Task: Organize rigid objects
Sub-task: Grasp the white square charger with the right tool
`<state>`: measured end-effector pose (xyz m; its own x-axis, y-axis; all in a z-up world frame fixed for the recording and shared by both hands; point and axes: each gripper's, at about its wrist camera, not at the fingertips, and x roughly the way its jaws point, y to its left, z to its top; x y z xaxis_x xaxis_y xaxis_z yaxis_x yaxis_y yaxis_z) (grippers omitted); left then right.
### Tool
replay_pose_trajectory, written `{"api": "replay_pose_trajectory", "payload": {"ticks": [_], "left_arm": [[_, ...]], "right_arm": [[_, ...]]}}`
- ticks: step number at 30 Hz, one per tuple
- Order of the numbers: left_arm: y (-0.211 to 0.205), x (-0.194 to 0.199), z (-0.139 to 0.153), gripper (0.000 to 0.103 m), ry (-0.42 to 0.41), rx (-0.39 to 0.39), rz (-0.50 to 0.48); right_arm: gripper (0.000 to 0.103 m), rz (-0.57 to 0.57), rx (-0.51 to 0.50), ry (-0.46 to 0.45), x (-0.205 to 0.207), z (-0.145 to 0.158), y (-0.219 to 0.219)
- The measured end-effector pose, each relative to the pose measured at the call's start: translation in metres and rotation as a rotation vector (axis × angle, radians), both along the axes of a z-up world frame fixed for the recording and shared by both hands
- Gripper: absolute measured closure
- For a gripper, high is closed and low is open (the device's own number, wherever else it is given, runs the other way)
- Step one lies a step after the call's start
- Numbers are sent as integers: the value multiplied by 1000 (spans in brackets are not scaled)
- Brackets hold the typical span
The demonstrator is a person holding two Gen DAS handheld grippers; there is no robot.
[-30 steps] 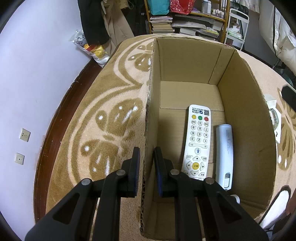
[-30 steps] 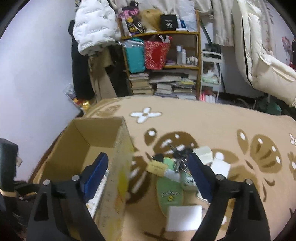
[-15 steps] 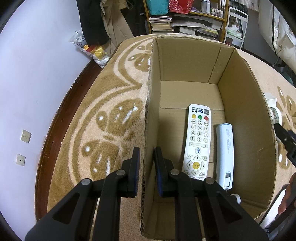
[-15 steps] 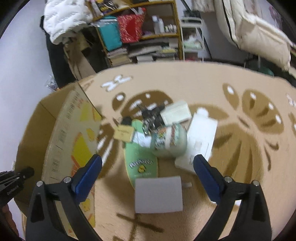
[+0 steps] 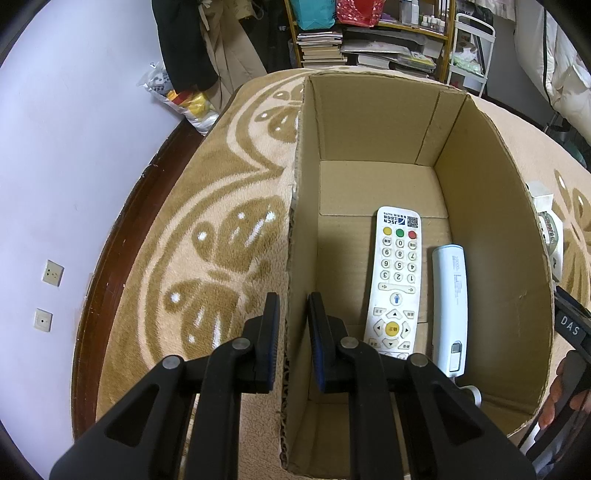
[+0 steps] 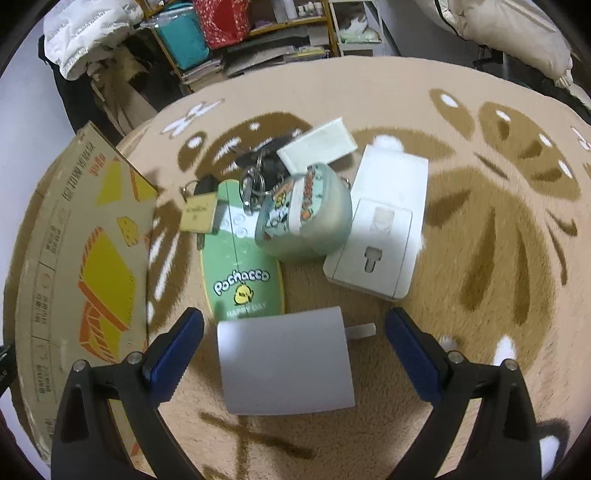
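beige carpet (image 6: pixel 461 122) with brown leaf shapes covers the floor in front of a cluttered bookshelf (image 5: pixel 369 33). on it the left gripper (image 5: pixel 292 328) is clamped on the side wall of a cardboard box (image 5: pixel 491 236), which holds a white remote (image 5: pixel 397 273) and a pale blue power bank (image 5: pixel 450 302) side by side. the right gripper (image 6: pixel 293 341), jaws just spread wide, hangs over a white charger (image 6: pixel 284 363); nothing is gripped. beyond it lie a green case (image 6: pixel 243 273), a round tin (image 6: pixel 306 214), keys (image 6: pixel 258 173) and a white socket plate (image 6: pixel 380 229).
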<state>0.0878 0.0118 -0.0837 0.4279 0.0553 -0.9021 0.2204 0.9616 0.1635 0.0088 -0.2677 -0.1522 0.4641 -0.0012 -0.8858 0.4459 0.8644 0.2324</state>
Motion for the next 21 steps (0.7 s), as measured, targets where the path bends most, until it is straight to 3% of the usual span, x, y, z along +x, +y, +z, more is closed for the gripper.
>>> {"api": "replay_pose_trajectory", "payload": {"ticks": [7, 11, 21], "left_arm": [[0, 0, 0, 87, 2, -3, 1], [1, 0, -1, 87, 1, -1, -2], [1, 0, -1, 87, 0, 9, -5]], "right_arm": [[0, -18, -22, 28, -3, -2, -1], [20, -18, -44, 25, -3, 1, 1], [22, 16, -78, -11, -2, 18, 11]]}}
